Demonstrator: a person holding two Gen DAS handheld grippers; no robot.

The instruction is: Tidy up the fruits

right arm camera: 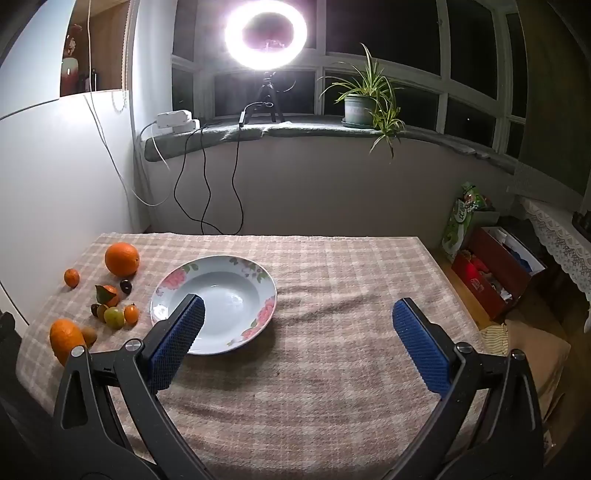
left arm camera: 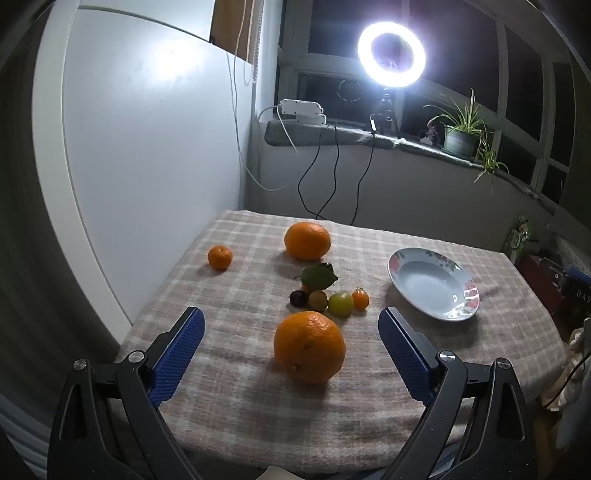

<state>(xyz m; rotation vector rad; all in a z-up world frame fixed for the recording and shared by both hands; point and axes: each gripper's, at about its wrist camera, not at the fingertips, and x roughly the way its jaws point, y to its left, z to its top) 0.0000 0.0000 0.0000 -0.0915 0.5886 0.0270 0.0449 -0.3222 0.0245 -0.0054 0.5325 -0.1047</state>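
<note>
Left claw (left arm camera: pixel 291 343), jaws wide apart and empty, has the big round orange (left arm camera: pixel 309 346) dead ahead between them, nearer than the right claw (right arm camera: pixel 298 339), also agape, facing the floral plate (right arm camera: pixel 236 275).

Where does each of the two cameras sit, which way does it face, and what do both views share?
Left wrist view: sits on the left gripper, looking forward and down at the near large orange; its open blue-padded fingers show.
Right wrist view: sits on the right gripper, looking forward and down at the flowered plate and bare checked cloth; its open fingers show.
Shared: the plate, the fruit cluster, the ring light, the potted plant.
</note>
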